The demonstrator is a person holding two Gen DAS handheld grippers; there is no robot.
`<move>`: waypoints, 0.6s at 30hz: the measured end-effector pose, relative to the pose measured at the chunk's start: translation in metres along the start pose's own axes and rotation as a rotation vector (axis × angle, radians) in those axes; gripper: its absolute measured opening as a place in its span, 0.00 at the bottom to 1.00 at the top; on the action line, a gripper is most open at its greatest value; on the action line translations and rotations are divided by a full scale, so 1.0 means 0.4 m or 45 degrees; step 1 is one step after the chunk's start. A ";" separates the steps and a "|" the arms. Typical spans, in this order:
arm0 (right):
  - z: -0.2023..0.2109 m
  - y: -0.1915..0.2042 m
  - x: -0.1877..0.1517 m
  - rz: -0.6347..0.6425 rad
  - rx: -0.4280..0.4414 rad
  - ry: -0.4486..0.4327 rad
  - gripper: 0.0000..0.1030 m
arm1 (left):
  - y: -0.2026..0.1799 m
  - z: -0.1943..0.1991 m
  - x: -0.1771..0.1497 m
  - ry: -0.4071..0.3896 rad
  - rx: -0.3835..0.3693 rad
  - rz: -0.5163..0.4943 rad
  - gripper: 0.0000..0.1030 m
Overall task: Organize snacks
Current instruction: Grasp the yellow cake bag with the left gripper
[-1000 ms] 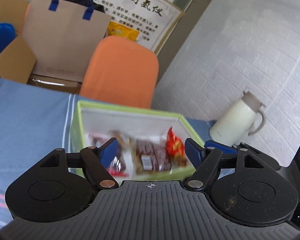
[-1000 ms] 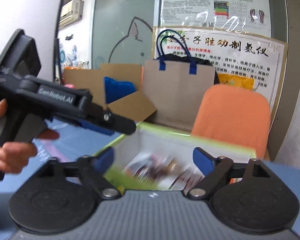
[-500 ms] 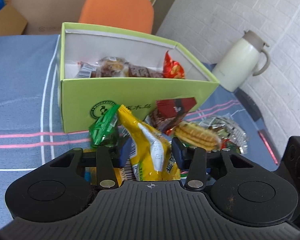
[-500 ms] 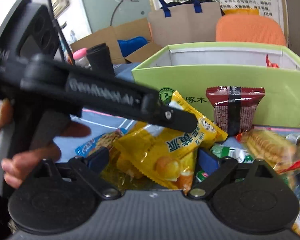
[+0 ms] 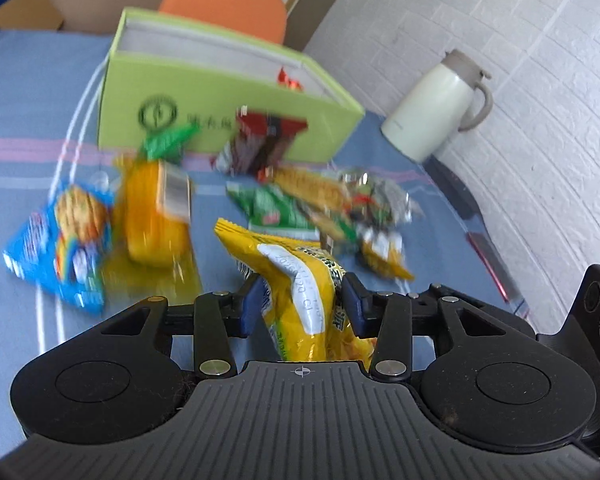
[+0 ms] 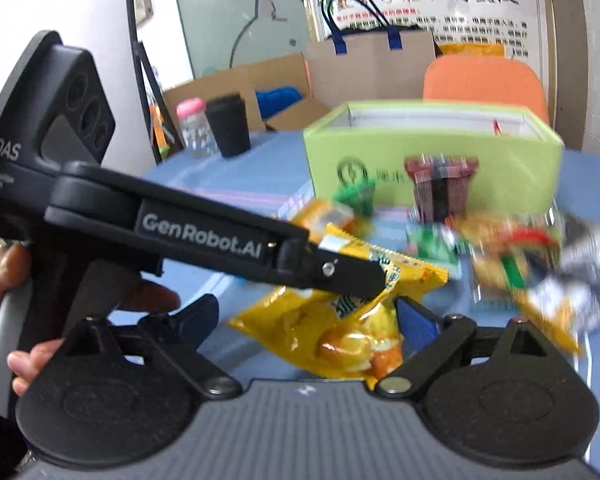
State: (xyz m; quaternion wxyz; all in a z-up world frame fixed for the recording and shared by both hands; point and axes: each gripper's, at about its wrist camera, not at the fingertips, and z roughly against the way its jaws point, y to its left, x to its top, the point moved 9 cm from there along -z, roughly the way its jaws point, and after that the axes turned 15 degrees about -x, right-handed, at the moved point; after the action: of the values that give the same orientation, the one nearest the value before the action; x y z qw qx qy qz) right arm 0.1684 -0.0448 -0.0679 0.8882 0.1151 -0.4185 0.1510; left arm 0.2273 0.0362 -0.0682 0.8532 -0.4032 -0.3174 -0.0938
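Now yellow snack bag [image 5: 300,300] between left fingers [image 5: 249,309], opening

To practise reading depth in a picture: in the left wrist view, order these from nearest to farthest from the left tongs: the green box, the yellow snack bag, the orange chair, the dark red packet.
1. yellow snack bag, between the fingers of the left tongs.
2. dark red packet, leaning against the box front.
3. green box, behind the packet.
4. orange chair, beyond the box.
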 end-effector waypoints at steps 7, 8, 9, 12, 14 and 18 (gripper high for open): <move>0.026 -0.047 -0.025 -0.039 -0.060 -0.026 0.91 | 0.020 0.040 -0.044 -0.046 0.057 0.121 0.62; 0.020 -0.049 -0.026 -0.042 -0.060 -0.024 0.91 | 0.016 0.040 -0.040 -0.045 0.085 0.101 0.63; 0.008 -0.049 -0.026 -0.041 -0.062 -0.017 0.91 | 0.013 0.033 -0.035 -0.033 0.118 0.078 0.63; -0.016 -0.049 -0.039 -0.050 -0.047 0.007 0.91 | 0.007 0.003 -0.035 0.018 0.156 0.043 0.63; -0.026 -0.049 -0.039 -0.063 -0.042 0.011 0.91 | 0.006 -0.021 -0.040 0.047 0.164 0.033 0.62; -0.041 -0.052 -0.038 -0.061 -0.060 -0.003 0.91 | 0.007 -0.051 -0.042 0.068 0.183 0.012 0.60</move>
State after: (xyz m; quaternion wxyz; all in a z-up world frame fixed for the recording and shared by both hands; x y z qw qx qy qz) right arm 0.1783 -0.0612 -0.0914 0.8935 0.1043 -0.4200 0.1196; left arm 0.2247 0.0211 -0.0901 0.8885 -0.3398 -0.2985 -0.0774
